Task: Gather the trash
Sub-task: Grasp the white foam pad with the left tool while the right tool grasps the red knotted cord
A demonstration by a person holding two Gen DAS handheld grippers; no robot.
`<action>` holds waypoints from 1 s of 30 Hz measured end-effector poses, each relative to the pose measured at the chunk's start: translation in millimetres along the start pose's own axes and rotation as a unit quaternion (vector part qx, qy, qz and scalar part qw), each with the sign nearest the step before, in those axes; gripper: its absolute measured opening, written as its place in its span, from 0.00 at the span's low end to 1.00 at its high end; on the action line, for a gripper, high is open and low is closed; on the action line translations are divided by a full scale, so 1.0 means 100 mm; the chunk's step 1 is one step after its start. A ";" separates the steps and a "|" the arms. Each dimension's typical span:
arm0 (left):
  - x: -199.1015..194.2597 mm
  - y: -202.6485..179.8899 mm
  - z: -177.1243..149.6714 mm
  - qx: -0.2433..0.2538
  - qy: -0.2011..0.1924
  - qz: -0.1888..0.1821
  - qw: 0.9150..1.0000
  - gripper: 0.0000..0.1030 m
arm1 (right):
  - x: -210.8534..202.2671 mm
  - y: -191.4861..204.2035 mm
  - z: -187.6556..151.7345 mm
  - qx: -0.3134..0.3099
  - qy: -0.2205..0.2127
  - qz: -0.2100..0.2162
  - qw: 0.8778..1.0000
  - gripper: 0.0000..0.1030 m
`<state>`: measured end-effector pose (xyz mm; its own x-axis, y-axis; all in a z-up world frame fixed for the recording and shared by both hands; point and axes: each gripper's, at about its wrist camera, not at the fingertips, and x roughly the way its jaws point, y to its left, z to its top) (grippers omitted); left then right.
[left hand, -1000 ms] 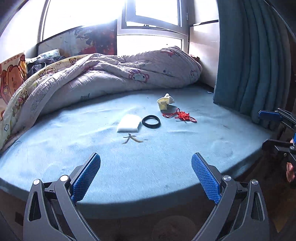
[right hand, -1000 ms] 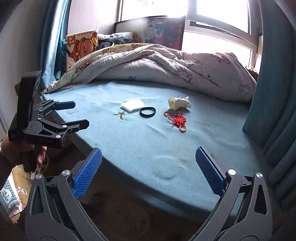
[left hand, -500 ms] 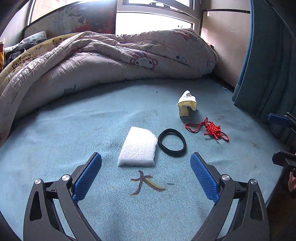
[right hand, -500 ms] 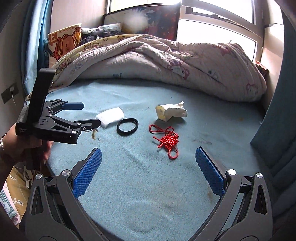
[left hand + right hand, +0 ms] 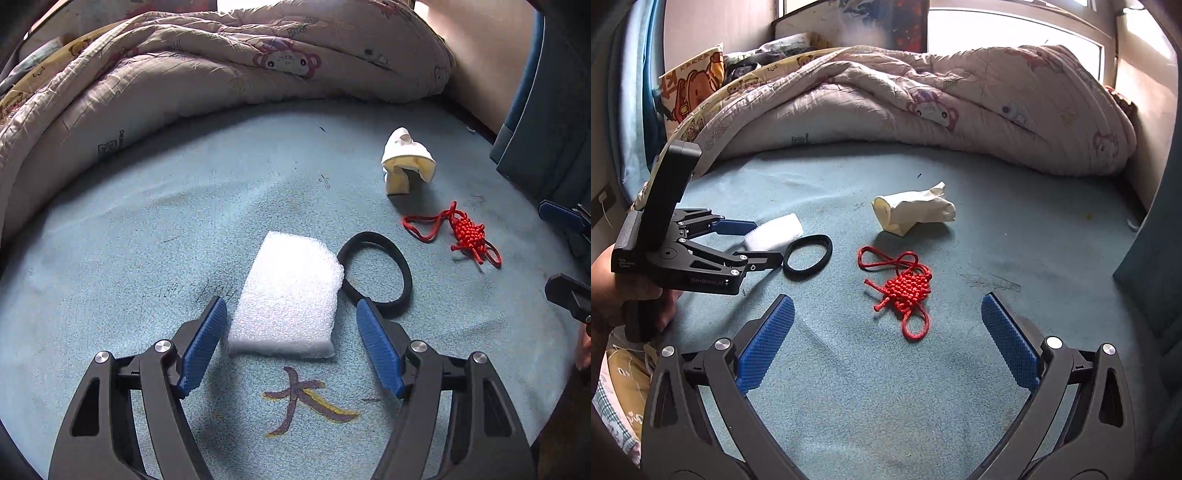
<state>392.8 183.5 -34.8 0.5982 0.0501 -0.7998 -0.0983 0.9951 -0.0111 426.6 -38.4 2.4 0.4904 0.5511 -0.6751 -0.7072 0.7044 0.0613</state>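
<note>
Left gripper (image 5: 290,343) jaws narrowed, now straddling foam pad (image 5: 286,295) (untouched); right gripper (image 5: 886,350) wide apart.

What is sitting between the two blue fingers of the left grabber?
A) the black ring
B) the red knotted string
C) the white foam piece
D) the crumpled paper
C: in the left wrist view the white foam piece lies between the open left gripper pads, while the black ring sits just to its right, outside them.

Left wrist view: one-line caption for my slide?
Open left hand-held gripper straddling white foam pad on blue bedsheet, black ring alongside.
</note>
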 end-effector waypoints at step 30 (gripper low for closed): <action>-0.45 0.02 -0.37 -0.025 -0.072 -0.004 0.997 0.46 | 0.70 0.09 0.15 -0.026 0.096 -0.005 0.995 0.31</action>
<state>336.4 180.5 -21.2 0.7073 0.0577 -0.7045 -0.1306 0.9902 -0.0501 462.1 13.0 -33.6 0.3952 0.4457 -0.8032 -0.7305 0.6827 0.0195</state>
